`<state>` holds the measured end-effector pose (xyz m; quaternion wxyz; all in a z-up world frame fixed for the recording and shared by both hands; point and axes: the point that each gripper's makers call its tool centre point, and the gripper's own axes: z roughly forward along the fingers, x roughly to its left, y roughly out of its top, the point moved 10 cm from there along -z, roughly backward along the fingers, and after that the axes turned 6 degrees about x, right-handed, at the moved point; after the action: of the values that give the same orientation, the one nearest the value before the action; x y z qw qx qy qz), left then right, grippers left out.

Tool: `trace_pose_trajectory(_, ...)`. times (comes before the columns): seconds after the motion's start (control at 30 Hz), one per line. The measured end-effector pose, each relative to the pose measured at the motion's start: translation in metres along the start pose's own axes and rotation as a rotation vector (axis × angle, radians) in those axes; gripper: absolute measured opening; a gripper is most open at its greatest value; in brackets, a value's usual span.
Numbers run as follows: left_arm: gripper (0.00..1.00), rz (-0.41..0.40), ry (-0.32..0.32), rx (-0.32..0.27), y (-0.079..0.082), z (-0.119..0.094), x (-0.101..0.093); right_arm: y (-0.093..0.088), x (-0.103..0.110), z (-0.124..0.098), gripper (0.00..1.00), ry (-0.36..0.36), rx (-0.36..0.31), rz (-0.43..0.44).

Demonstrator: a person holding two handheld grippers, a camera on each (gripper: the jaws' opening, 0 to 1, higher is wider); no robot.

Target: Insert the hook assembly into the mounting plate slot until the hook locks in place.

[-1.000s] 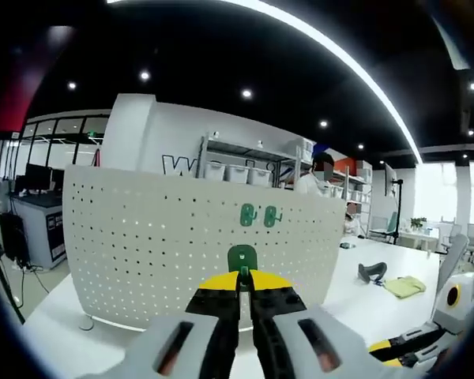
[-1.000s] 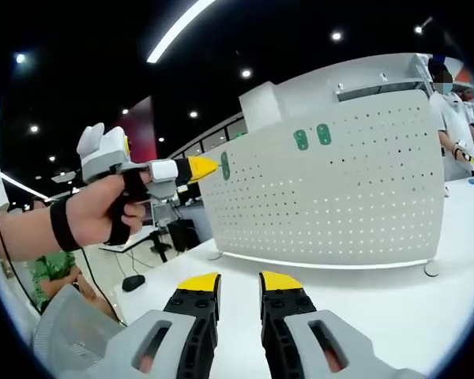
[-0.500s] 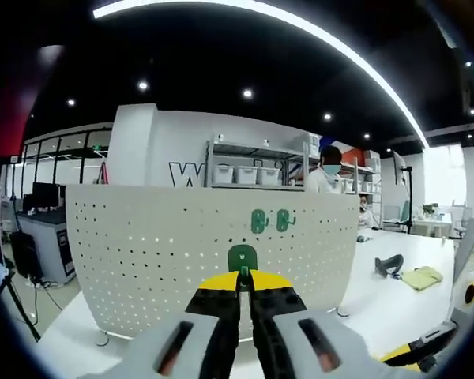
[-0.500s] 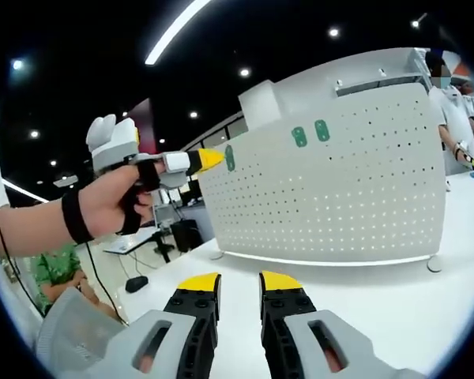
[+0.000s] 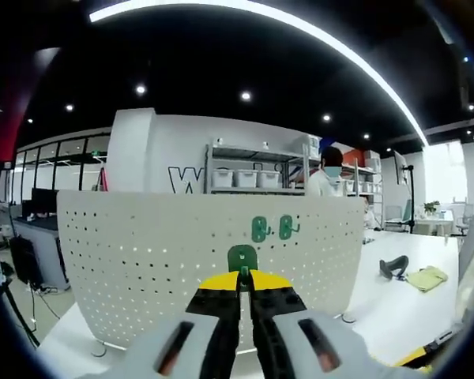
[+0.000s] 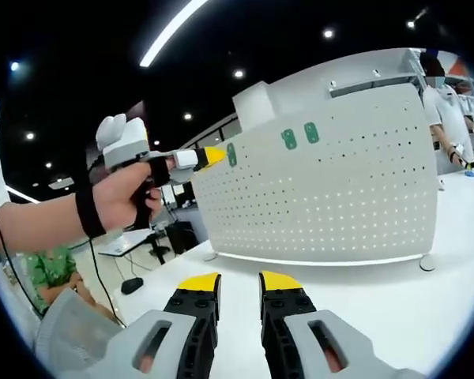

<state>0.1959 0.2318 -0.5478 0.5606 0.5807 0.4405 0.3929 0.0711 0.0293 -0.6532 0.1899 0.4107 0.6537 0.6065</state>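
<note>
Perforated mounting plate (image 5: 205, 253) being faced upright on tabletop (image 6: 379, 308), ahead of both tongs. Left tongs (image 5: 242, 278) being kept clamped on green hook assembly (image 5: 242, 257), hook being held just short of plate, below two green hooks (image 5: 272, 229) already seated. Right tongs (image 6: 239, 282) being held apart, empty, low over tabletop. Judgement: hook tabs being best squared to one slot, then pressed straight until locked. No containers being noted nearby.

A black ceiling (image 5: 245, 55) carries round spotlights and a long curved light strip (image 5: 300, 28). Far behind stand a white wall (image 5: 174, 142), shelving with bins (image 5: 245, 170), and windows (image 5: 55, 150) at left. White tables (image 6: 395, 300) fill the room.
</note>
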Motion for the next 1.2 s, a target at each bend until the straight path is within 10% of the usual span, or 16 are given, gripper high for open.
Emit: trace_pose_trajectory(1.2, 0.03, 0.06, 0.06, -0.044, 0.011, 0.065, 0.002, -0.007, -0.013, 0.002, 0.4, -0.009, 0.0, -0.016)
